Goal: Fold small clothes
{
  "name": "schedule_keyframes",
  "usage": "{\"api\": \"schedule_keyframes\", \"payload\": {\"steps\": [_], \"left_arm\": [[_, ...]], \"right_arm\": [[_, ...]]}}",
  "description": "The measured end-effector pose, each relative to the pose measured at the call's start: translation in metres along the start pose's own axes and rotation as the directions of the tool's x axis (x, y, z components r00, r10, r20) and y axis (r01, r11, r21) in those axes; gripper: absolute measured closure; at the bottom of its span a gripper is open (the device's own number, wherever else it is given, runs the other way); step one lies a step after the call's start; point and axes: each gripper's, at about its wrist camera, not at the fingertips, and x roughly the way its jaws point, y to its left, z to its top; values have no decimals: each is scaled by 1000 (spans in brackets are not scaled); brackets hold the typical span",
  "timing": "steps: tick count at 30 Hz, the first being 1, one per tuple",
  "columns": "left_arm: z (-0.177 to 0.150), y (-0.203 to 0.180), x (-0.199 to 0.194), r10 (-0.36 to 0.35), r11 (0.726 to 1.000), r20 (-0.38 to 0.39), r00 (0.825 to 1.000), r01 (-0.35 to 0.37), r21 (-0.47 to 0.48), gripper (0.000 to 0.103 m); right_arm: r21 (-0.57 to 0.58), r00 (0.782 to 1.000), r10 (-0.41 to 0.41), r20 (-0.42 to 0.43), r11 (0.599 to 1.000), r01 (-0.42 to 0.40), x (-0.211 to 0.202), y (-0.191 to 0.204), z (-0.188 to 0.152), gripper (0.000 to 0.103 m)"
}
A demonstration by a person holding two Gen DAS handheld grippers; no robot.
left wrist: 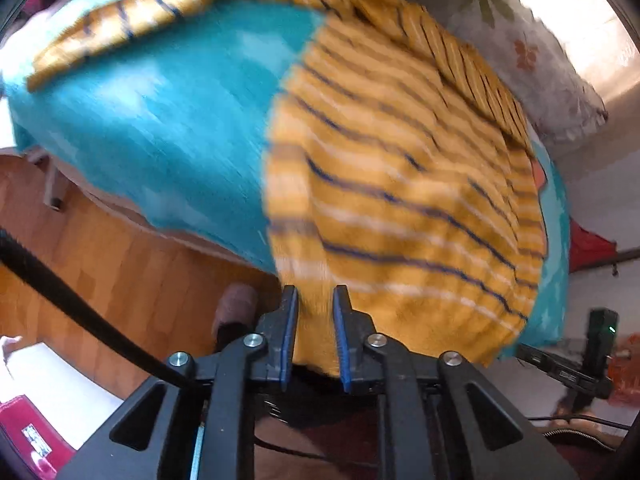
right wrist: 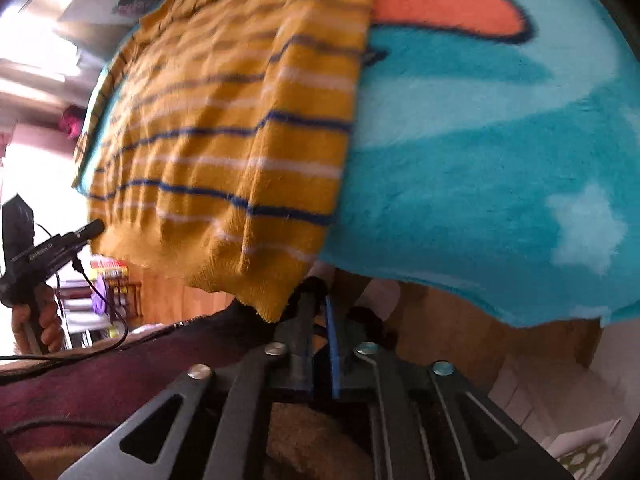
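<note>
Because each hand-held gripper takes only the very hem of the mustard-yellow knitted sweater (left wrist: 400,184) with thin navy and white stripes, the main risk, as I judge it, is a slip. The left hand-held gripper (left wrist: 316,312) has its 2 blue-padded jaws drawn close with the hem's ribbed edge passing between them, so it appears clamped on the knit, though motion blur hides the exact contact. The right hand-held gripper (right wrist: 316,312) has its jaws nearly together at the hem's corner; the fabric edge hangs just over the tips, and I cannot tell for certain that the pads bite it. If 1 grip is shallow, a lift or fold-over could let that corner drop and the fold would come out skewed.

The sweater lies spread on a plush turquoise blanket (left wrist: 160,120) with pale stars and an orange shape, its hem reaching the blanket's near edge. The knit is soft, loosely ribbed and stretchy, so an uneven pull would distort it. The blanket's fuzzy pile may cling to the wool and drag along. Its edge overhangs a wooden floor (left wrist: 100,240) below, so anything released could slide off. A black cable (left wrist: 60,288) trails beside the left jaws and could snag.
</note>
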Motion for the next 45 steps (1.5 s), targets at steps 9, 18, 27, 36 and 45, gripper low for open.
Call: {"api": "schedule_keyframes", "payload": {"steps": [9, 18, 27, 36, 45], "left_arm": [[78, 109, -45, 62, 954, 243, 968, 15, -301, 53], [126, 169, -15, -11, 887, 234, 972, 118, -446, 52], [161, 198, -9, -49, 854, 272, 961, 182, -488, 52], [192, 187, -28, 80, 896, 272, 959, 50, -441, 99], [232, 6, -47, -101, 994, 333, 938, 106, 2, 99]], "right_arm": [[41, 976, -98, 192, 995, 92, -53, 7, 41, 74], [-47, 966, -74, 248, 995, 88, -39, 85, 94, 67], [-58, 951, -67, 301, 994, 88, -29, 135, 145, 64], [-40, 942, -87, 323, 994, 106, -14, 144, 168, 64], [94, 928, -108, 356, 992, 79, -25, 87, 161, 64]]}}
